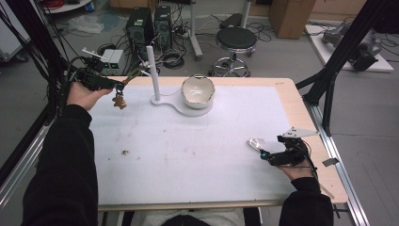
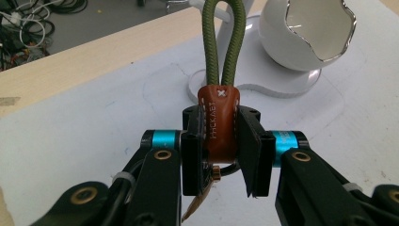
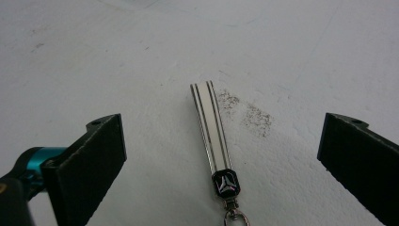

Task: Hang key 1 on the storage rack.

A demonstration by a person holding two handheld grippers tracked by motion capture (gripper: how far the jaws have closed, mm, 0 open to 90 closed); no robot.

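My left gripper [image 1: 120, 86] is raised over the mat's far left corner, shut on the brown leather tab [image 2: 220, 125] of a keychain. Its green cord loop [image 2: 221, 42] points toward the white post [image 1: 151, 70], and a brown charm [image 1: 120, 101] dangles below. The post shares a white stand [image 1: 188, 110] with a cracked-egg-shaped white bowl [image 1: 197, 91]. My right gripper [image 1: 263, 153] is low at the mat's near right, open, jaws wide on either side of a white striped strap keychain [image 3: 210, 129] lying flat on the mat [image 3: 117, 56]. That strap [image 1: 256, 143] lies just ahead of the jaws.
A white mat [image 1: 188, 155] covers most of the wooden table [image 1: 287, 89]. A small brown crumb-like bit [image 1: 125, 152] lies on the mat's near left. Black frame struts [image 1: 329, 84] stand at the right edge. A stool [image 1: 235, 40] and computers [image 1: 149, 23] are beyond the table.
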